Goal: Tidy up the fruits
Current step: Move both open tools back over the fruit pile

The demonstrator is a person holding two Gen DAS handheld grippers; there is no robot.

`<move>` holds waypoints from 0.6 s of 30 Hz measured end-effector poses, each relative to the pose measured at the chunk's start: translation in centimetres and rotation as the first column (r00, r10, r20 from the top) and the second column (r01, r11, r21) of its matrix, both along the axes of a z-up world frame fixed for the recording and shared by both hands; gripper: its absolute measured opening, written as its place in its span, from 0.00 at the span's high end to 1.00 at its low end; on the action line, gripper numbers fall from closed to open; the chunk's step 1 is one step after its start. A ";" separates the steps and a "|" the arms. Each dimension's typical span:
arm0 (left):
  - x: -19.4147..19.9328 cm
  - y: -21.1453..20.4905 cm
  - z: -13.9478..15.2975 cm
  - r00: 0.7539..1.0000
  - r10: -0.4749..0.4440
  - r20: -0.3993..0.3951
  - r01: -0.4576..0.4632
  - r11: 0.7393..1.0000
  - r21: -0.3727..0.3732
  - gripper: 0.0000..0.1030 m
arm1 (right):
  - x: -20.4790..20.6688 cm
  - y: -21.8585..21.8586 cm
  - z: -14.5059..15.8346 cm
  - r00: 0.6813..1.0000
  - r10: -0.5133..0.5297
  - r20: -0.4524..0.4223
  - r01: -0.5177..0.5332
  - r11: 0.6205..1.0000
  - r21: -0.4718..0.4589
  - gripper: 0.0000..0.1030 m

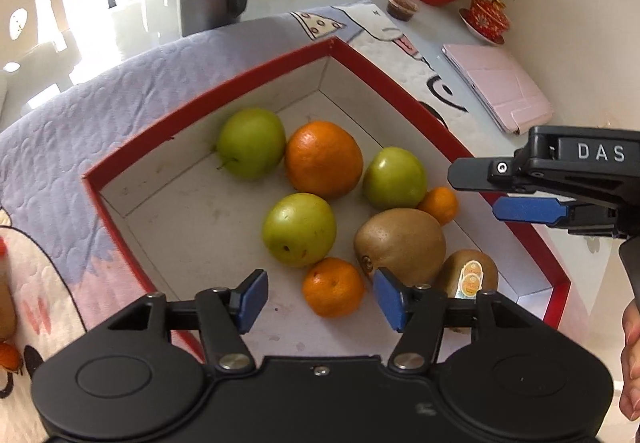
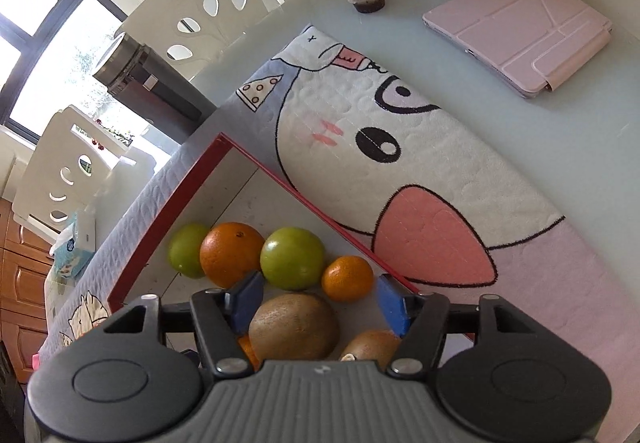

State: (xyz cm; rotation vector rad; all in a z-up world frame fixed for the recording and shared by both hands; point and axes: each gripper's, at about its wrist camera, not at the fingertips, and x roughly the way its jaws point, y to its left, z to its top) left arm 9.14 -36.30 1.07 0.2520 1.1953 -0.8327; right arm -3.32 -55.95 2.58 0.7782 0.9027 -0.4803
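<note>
Fruits grouped inside red-rimmed box (image 1: pixel 208 99), centre of frame: three green apples, large orange (image 1: pixel 323 158), two small mandarins, large kiwi (image 1: pixel 400 245) touching stickered kiwi (image 1: pixel 468 273) at lower right. Left gripper (image 1: pixel 320 301) at bottom centre, fingers spread wide, grasping nothing, small mandarin (image 1: pixel 333 286) between pads. Right gripper (image 2: pixel 316 301) likewise spread, empty, above large kiwi (image 2: pixel 294 325). Box resting on cartoon-print mat (image 2: pixel 400 179). Pink tablet case (image 1: pixel 500 87) at upper right.

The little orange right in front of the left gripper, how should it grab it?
Grip the small orange across its round middle, coming from above. The left gripper is open just over it, with bare box floor on its left; the kiwi crowds its right.
</note>
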 end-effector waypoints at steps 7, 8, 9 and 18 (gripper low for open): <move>1.1 1.9 1.6 0.998 0.065 0.027 -0.065 0.998 -0.015 0.27 | 0.8 1.1 1.3 1.000 0.016 0.021 -0.016 1.000 -0.018 0.34; 1.4 2.4 1.9 0.997 0.077 0.028 -0.076 0.997 -0.022 0.27 | 1.0 1.4 1.6 0.999 0.021 0.025 -0.021 0.999 -0.027 0.34; 1.7 2.8 2.1 0.995 0.093 0.031 -0.092 0.995 -0.024 0.27 | 1.2 1.6 1.9 0.999 0.028 0.026 -0.028 0.999 -0.034 0.34; 4.7 7.7 4.7 0.977 0.207 0.055 -0.203 0.976 -0.080 0.27 | 3.7 4.6 4.7 0.994 0.102 0.046 -0.097 0.991 -0.096 0.34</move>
